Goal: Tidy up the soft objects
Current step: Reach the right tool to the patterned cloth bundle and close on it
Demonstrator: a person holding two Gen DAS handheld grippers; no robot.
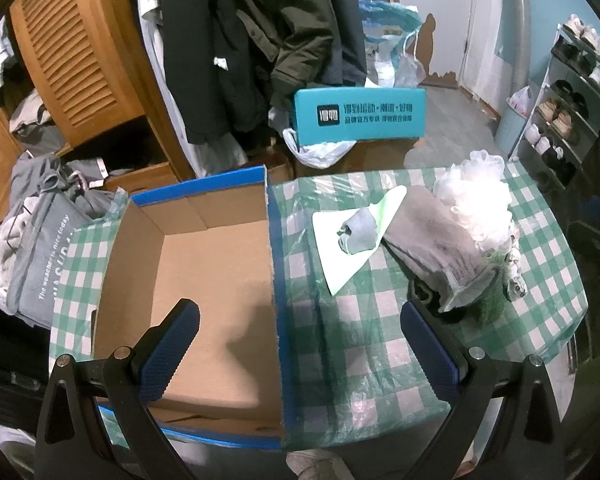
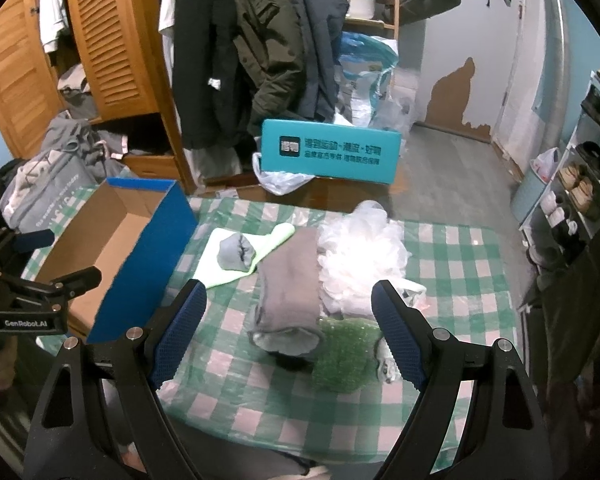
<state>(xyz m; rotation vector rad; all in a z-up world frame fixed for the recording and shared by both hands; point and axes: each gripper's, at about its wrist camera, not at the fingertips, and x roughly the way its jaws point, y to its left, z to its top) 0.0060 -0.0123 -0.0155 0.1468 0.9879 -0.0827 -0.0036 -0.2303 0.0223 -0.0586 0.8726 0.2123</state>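
Both tongs spread wide, holding nothing. Left gripper hangs over the near right wall of the box; right gripper hangs above the soft pile. Box is open and bare inside, at the left end of the table.

Soft things all lie right of the box: rolled grey sock on a pale green cloth; right of it a folded grey garment, a white mesh puff at the far side, a green scrubber nearest.

Step in hand, as I judge it: first pick. The garment sits between the right jaws already; drop straight, pinch through the fold so it lifts as one bundle, not a trailing layer. Keep the left gripper clear of the box mouth.

Surface: green-check plastic cover, wrinkled and slick, could drag. Room: coats hanging behind, louvred wardrobe far left, teal carton, shoe rack right.
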